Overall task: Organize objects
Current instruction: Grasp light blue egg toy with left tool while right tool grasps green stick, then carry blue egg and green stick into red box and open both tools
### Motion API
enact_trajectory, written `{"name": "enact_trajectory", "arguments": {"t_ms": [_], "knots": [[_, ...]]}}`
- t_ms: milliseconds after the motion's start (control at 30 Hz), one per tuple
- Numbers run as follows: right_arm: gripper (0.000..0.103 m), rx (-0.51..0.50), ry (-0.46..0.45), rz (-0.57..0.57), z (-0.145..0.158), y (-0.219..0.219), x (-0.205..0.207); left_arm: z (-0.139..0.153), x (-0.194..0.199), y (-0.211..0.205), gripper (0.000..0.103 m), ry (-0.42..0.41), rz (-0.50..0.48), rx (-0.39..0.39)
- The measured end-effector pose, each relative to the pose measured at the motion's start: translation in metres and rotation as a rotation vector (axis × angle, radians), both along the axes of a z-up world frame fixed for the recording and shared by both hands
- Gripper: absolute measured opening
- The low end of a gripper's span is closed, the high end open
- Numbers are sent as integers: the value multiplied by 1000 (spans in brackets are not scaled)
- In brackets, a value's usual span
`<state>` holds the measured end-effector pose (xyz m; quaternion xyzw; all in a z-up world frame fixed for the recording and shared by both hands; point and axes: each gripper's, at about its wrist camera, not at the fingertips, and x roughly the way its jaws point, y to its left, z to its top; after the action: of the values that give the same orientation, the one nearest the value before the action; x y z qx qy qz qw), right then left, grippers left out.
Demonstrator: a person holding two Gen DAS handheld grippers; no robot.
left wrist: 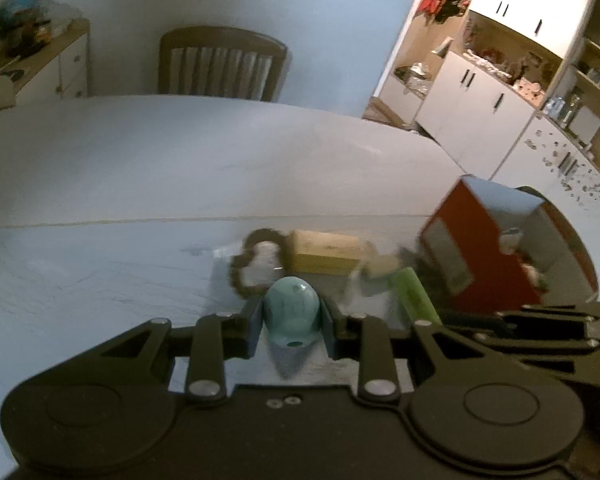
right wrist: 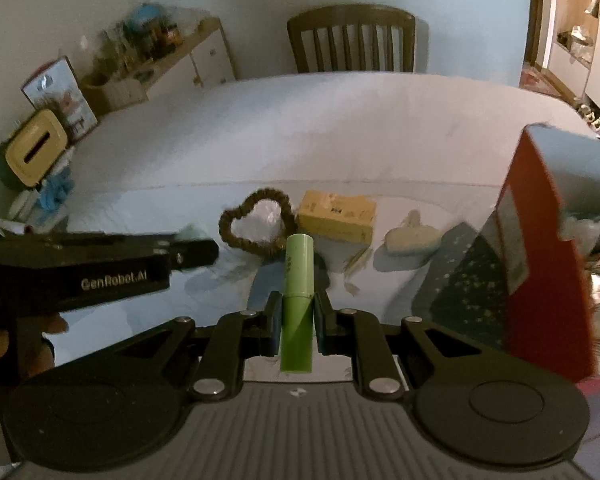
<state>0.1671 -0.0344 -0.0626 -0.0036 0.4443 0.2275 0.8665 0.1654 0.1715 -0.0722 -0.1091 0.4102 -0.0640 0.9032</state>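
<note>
The left gripper (left wrist: pixel 291 322) is clamped on a small teal cap-shaped item (left wrist: pixel 292 312), and the right gripper (right wrist: pixel 297 320) is pinched tight on an upright green tube (right wrist: pixel 298 300), both held above the white table (right wrist: pixel 340 128). Just beyond lie a brown heart-shaped wreath (right wrist: pixel 256 220), a yellow box (right wrist: pixel 336 216) and what may be a pale brush (right wrist: pixel 412 240). At the right stands a red open box (right wrist: pixel 540 264), blurred, with a wooden chair (right wrist: pixel 352 40) at the far edge.
</note>
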Motion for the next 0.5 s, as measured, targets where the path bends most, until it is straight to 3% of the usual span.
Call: {"name": "enact_trajectory", "arguments": {"t_ms": [267,500], "knots": [[16,62,-14,-54,29,-45,-7,34,-6,-44,29,-37,-44,-1],[16,80,-57,-93,49,-91,-7,59,-2,-89,29,-66,-91,46]]}}
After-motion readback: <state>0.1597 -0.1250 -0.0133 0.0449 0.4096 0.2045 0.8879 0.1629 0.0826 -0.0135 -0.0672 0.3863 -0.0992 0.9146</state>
